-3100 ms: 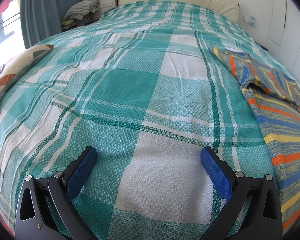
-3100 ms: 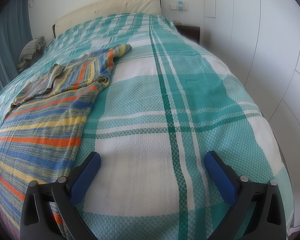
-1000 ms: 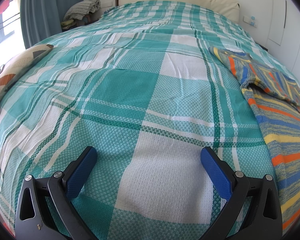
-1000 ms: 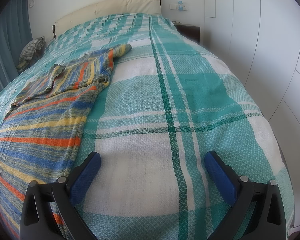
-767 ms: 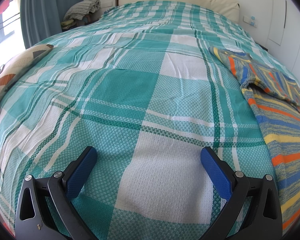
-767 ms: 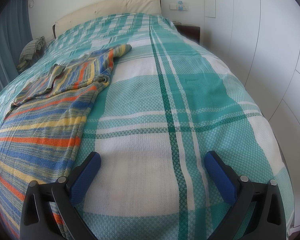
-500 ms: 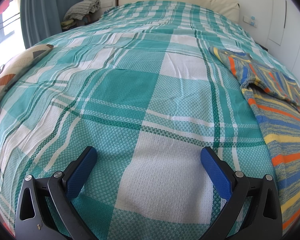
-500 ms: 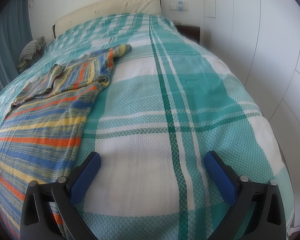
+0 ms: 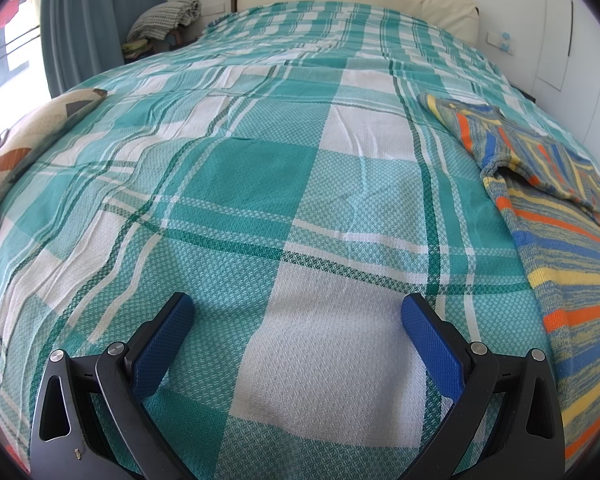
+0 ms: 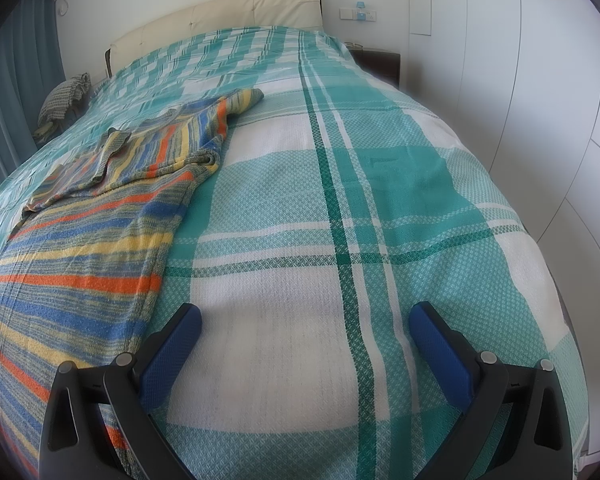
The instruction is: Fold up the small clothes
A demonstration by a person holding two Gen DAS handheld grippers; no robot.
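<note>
Right wrist view: striped garment point(image 10: 80, 240) lies left of the right gripper point(image 10: 305, 322), both grippers' jaws spread, empty.

We see both wrist cams low over the bed point(image 9: 260, 184), facing the headboard point(image 10: 220, 20), sharing the striped sweater point(image 10: 80, 240).

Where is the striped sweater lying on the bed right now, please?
The striped sweater lies flat on the checked bedspread, between both open claws: at the left wrist view's right edge, the right wrist view's left.
</note>
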